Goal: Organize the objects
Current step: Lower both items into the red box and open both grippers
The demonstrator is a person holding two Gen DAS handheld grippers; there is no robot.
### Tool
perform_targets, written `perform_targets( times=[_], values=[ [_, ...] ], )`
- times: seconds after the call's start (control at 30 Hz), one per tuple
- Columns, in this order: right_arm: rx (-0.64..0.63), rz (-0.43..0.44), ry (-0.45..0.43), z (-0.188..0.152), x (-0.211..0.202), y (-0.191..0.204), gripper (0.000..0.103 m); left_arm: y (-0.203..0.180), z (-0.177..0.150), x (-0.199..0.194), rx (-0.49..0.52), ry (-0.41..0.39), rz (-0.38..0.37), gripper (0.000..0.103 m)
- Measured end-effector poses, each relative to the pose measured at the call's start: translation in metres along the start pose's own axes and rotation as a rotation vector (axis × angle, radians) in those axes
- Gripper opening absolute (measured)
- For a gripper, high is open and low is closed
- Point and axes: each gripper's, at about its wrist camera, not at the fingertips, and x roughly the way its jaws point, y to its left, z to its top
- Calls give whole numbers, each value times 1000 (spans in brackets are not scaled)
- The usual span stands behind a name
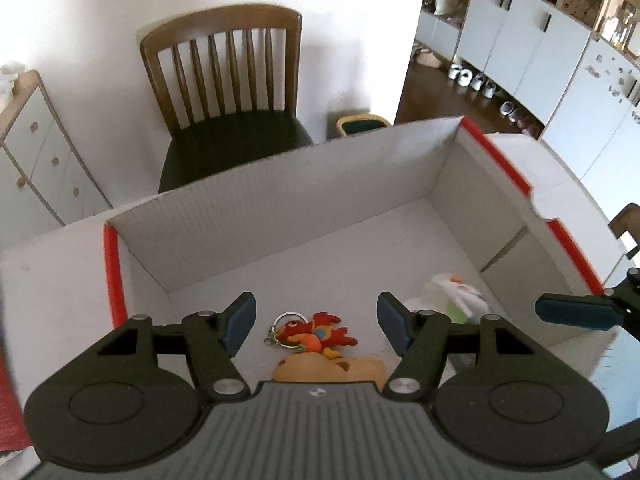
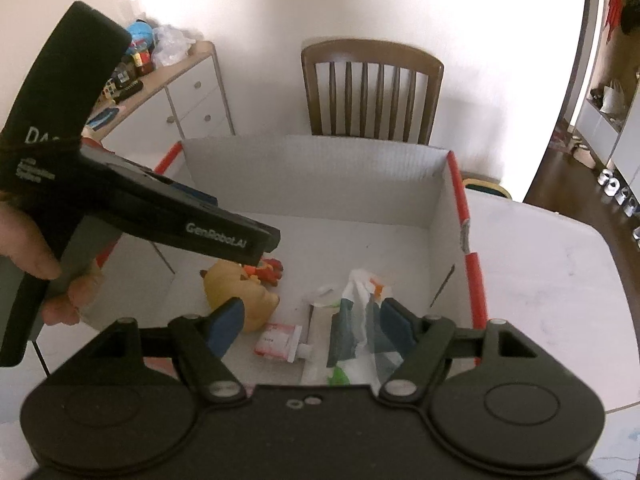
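A white cardboard box (image 1: 280,200) with red edges stands open on the table. On its floor lie a red keychain figure (image 1: 320,334), a tan plush toy (image 1: 332,368) and a white-and-green plastic bag (image 1: 452,300). My left gripper (image 1: 316,316) hangs open above the keychain, nothing between its pads. In the right wrist view my right gripper (image 2: 313,312) is open over the box (image 2: 320,176). Below it lie the plastic bag (image 2: 360,304), a pink-and-white tube (image 2: 280,342), the plush toy (image 2: 236,288) and the keychain (image 2: 270,272). A hand (image 2: 32,256) holds the left gripper's body (image 2: 160,216).
A wooden chair (image 1: 224,80) stands behind the box against the white wall. A white drawer cabinet (image 2: 188,96) with clutter on top sits to the left. The white tabletop (image 2: 540,272) extends to the right of the box. A small bin (image 1: 362,125) is beside the chair.
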Motion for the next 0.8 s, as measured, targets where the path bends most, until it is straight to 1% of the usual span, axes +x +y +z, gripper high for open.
perform_targets(
  times=[0.03,0.2,0.43,0.8],
  values=[
    [-3,-3,-6,-2,-6,0,77,-3,-1,-6,3,-8,-1,66],
    [6,6,-34,-5,-32,-3,77,-13,-4,-33,2,-42,-7,66],
    [-23,21,-67,-14,-72,2,78,-30,-17,-78,12,-90,-20,66],
    [-50,71,-97,-30,-128,7,82,-61,-51,-147,25,-158,-49,66]
  ],
)
